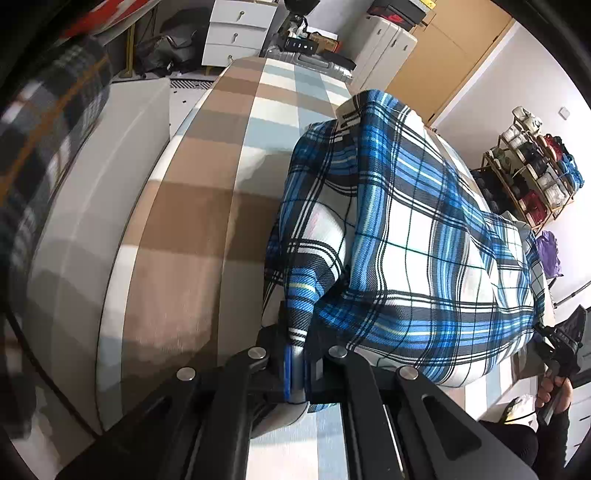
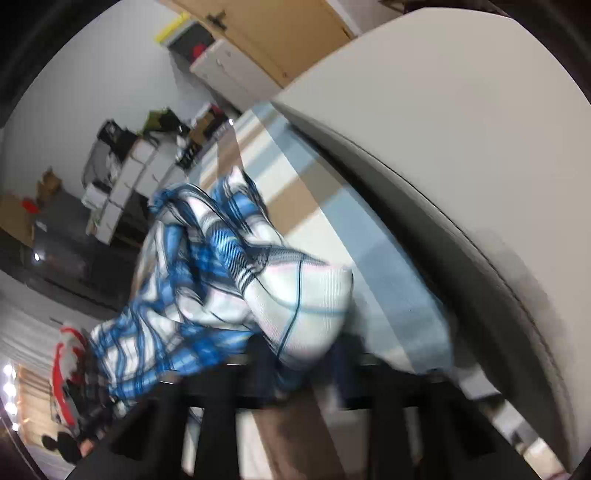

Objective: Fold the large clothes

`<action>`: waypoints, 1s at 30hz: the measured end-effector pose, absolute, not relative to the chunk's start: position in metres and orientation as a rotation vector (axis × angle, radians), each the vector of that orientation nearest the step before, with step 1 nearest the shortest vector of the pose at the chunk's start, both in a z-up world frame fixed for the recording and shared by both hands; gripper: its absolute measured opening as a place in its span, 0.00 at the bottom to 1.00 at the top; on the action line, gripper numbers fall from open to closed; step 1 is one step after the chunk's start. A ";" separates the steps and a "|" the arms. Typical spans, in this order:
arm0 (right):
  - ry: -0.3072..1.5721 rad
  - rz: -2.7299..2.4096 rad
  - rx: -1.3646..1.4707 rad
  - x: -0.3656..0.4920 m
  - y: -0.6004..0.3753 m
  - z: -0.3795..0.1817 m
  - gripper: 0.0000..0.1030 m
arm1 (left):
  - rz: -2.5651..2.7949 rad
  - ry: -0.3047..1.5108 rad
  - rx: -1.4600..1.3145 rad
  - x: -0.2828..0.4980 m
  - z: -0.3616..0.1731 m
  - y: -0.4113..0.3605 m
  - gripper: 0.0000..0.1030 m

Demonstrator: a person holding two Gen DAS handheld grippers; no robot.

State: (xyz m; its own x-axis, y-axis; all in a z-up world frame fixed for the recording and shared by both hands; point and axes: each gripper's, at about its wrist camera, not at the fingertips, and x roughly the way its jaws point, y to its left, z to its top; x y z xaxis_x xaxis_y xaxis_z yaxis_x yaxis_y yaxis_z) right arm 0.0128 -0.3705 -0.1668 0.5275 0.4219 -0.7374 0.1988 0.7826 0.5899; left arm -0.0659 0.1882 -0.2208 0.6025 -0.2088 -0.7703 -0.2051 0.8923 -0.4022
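Note:
A blue, white and black plaid shirt (image 1: 406, 240) hangs bunched over a bed with a tan, white and pale blue checked cover (image 1: 192, 206). My left gripper (image 1: 295, 354) is shut on a fold of the shirt's lower left edge. At the far right of the left wrist view the shirt's other corner is drawn to a point at my right gripper (image 1: 543, 332), held by a hand (image 1: 554, 391). The right wrist view is blurred: the plaid shirt (image 2: 303, 295) bulges down into my right gripper (image 2: 299, 365), whose fingers look clamped around the cloth.
A white bed frame (image 1: 92, 206) runs along the cover's left side. White drawers (image 1: 236, 33) stand beyond the bed and a shoe rack (image 1: 532, 173) stands by the right wall. A large pale panel (image 2: 461, 129) rises on the right in the right wrist view.

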 end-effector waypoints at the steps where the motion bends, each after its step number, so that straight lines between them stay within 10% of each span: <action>1: 1.050 0.162 0.679 0.012 -0.370 -0.165 0.64 | 0.001 0.954 -0.487 -0.067 -0.219 0.189 0.03; 5: 1.037 0.213 0.490 -0.003 -0.367 -0.127 0.80 | 0.041 0.963 -0.473 -0.083 -0.199 0.186 0.18; 9: 0.933 0.298 0.282 0.007 -0.344 -0.079 0.89 | 0.030 0.849 -0.363 -0.095 -0.161 0.164 0.75; 18: 0.981 0.357 -0.164 0.137 -0.256 -0.095 0.92 | 0.006 0.940 -0.323 0.008 -0.170 0.144 0.76; 19: 1.010 0.367 -0.173 0.147 -0.252 -0.104 0.84 | -0.015 0.963 -0.349 0.022 -0.178 0.149 0.76; 20: 1.056 0.384 -0.167 0.159 -0.249 -0.115 0.56 | -0.010 0.965 -0.371 0.026 -0.182 0.153 0.65; 22: 1.133 0.410 -0.144 0.172 -0.249 -0.130 0.10 | -0.024 0.966 -0.368 0.033 -0.184 0.158 0.08; 30: 0.961 0.457 0.506 0.187 -0.330 -0.111 0.03 | 0.031 0.927 -0.401 0.034 -0.181 0.178 0.00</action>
